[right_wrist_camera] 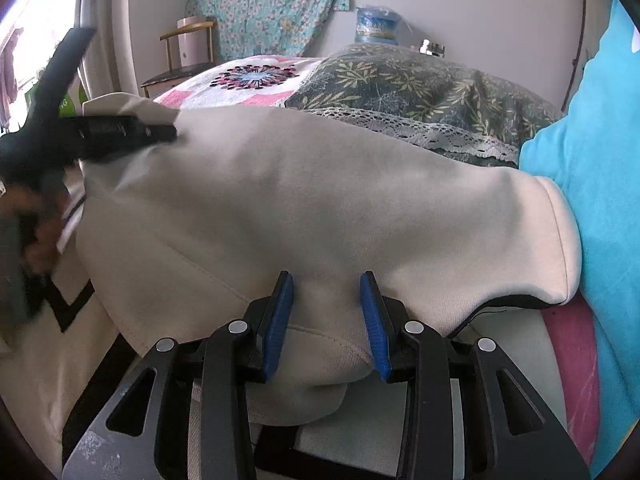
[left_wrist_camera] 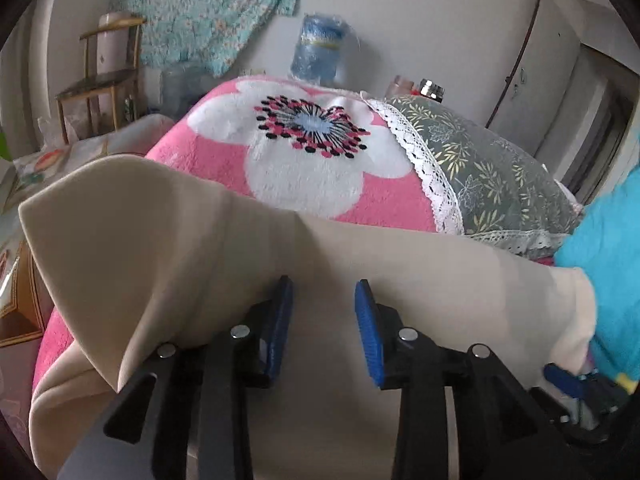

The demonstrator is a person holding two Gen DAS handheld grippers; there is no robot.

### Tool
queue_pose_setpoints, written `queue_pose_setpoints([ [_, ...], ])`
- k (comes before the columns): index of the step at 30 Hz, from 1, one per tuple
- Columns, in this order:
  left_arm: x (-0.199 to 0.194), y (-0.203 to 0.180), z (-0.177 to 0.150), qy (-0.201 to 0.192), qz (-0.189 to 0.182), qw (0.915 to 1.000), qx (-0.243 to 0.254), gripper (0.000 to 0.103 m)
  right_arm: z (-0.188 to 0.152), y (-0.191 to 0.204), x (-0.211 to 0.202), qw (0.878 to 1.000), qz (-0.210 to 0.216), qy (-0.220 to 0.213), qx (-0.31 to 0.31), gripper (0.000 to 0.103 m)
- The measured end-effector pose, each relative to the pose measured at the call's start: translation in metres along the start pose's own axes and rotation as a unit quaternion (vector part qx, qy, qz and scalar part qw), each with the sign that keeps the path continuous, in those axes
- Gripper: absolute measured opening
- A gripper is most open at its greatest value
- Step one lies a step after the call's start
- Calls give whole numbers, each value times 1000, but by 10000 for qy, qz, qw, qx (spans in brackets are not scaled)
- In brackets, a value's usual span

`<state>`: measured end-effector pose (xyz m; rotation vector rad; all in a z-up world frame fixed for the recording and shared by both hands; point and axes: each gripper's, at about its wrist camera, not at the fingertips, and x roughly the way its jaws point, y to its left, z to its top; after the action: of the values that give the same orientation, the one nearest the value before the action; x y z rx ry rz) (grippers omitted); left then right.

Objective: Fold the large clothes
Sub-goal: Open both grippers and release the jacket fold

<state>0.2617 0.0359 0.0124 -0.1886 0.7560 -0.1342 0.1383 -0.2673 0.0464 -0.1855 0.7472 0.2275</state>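
The bed point(left_wrist_camera: 224, 168) carries a pink blanket with a white flower; across it, nearest both cameras, lies the beige garment point(right_wrist_camera: 304, 204), folded over on itself so that a rounded fold runs from the left side to the right, where a ribbed cuff end rests against a turquoise cloth point(right_wrist_camera: 600, 184); beneath the fold a black-trimmed layer of the same garment shows; beyond it sits a grey leaf-print pillow point(left_wrist_camera: 492, 168) with a lace edge, touching the blanket; on the far wall hangs a floral cloth point(left_wrist_camera: 208, 12), with a wooden chair point(left_wrist_camera: 100, 80) to its left and a blue water bottle point(left_wrist_camera: 320, 48) behind the bed; the right tongs point(right_wrist_camera: 326, 284) stand partly open, a bunched fold of the garment between the blue pads, though whether the pads press on it I cannot tell; the left tongs point(left_wrist_camera: 324, 292) stand partly open above the garment, the gap between the pads clear, nothing gripped; in the right view the left tongs appear blurred at the garment's far left corner, touching or just over it.
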Motion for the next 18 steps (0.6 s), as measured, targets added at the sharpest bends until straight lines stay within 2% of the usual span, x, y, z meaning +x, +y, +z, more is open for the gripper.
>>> queue_pose_setpoints([
  [2, -1, -1, 2, 6, 39, 10000, 50, 32, 5, 0, -9, 9999, -84, -60, 11, 35],
  [4, -1, 5, 2, 13, -66, 10000, -38, 32, 14, -2, -22, 9996, 65, -240, 131, 35],
  [6, -1, 5, 1, -4, -52, 10000, -18, 32, 30, -8, -28, 9973, 438, -417, 409, 36],
  [8, -2, 1, -1, -36, -16, 10000, 25, 32, 53, -13, -19, 9906, 1031, -287, 855, 36],
  [10, -1, 0, -1, -48, -36, 10000, 9, 32, 66, -18, 9, 9684, 2038, 276, 1411, 41],
  [11, -1, 0, -2, -55, -58, 10000, -14, 32, 67, -22, 27, 9527, 2439, 564, 1723, 42],
  [13, 0, 2, -2, -59, -102, 9999, -52, 32, 62, -34, 52, 9333, 2752, 666, 2210, 41],
  [15, 0, 2, -2, -63, -123, 9999, -69, 32, 51, -57, 62, 9117, 3101, 426, 2662, 30],
  [17, 0, 3, -2, -72, -132, 9999, -65, 32, 28, -92, 73, 8800, 3158, 323, 3532, 1],
  [18, 0, 2, -2, -74, -137, 9999, -65, 32, 17, -107, 77, 8630, 3201, 245, 3901, 0],
])
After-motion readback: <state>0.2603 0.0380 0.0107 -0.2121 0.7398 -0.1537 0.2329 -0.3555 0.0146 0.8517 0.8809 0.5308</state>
